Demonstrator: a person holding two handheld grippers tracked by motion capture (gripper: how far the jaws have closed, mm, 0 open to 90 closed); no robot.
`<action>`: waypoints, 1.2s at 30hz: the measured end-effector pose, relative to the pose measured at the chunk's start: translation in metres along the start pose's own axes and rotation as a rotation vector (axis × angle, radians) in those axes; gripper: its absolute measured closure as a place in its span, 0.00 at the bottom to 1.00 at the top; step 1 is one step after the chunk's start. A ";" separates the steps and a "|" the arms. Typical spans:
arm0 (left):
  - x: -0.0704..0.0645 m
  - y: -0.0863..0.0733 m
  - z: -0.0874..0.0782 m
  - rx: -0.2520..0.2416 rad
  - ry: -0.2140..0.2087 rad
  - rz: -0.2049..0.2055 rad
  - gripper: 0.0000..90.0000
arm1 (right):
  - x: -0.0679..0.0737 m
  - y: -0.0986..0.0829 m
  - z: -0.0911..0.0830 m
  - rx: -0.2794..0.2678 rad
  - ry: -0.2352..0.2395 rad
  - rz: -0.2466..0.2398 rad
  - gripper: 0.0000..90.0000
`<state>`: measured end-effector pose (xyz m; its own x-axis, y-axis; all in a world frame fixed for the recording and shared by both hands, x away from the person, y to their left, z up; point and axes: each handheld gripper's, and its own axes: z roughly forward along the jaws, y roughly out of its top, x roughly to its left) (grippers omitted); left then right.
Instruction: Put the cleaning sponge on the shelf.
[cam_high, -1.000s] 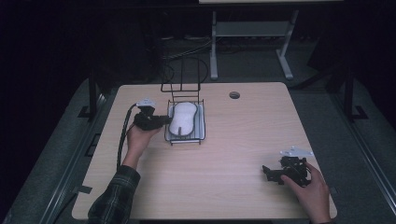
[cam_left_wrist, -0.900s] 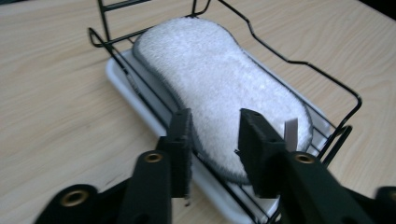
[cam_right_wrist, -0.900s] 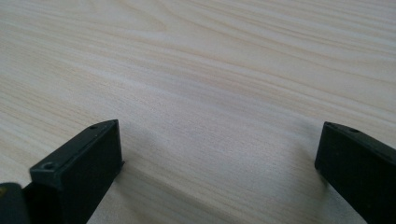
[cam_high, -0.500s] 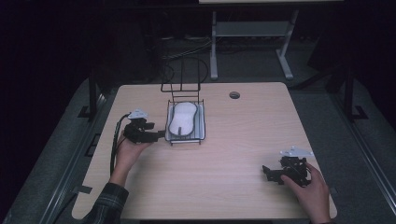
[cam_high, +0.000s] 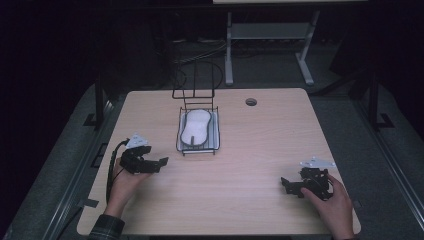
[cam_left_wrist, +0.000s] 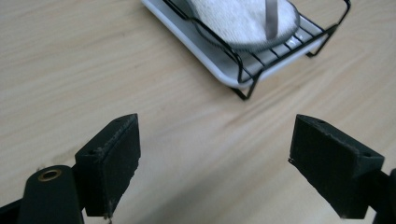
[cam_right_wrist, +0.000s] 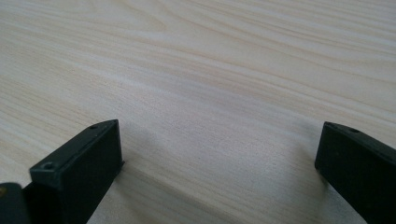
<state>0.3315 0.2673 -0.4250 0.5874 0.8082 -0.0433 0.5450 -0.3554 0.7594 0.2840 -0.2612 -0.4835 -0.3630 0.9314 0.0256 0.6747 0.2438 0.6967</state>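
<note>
A black wire rack with a white tray under it stands at the table's far middle, and a white peanut-shaped sponge lies flat in it. My left gripper rests low at the table's left, open, jaws pointing right, well short of the rack. Along its jaws I see the rack's near corner and the sponge ahead, with my left gripper holding nothing. My right gripper lies open at the near right, over bare wood, jaws wide apart around nothing.
The wooden table has a round cable hole at the far right of centre. The rack's tall wire handle rises at its far end. A metal stand is on the dark floor beyond the table.
My left gripper has pulled back from the rack's left side toward the near left of the table, empty. The sponge stays in the rack. My right gripper has not moved.
</note>
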 end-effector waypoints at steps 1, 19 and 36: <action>-0.002 -0.004 -0.003 -0.004 -0.001 0.000 0.17 | 0.000 0.000 0.000 0.000 0.000 0.000 0.00; -0.021 -0.047 -0.017 0.083 0.041 0.038 0.15 | 0.000 0.000 0.000 0.000 -0.001 0.002 0.00; -0.020 -0.080 -0.015 0.053 0.019 0.053 0.14 | 0.000 0.000 0.000 0.000 0.000 0.004 0.00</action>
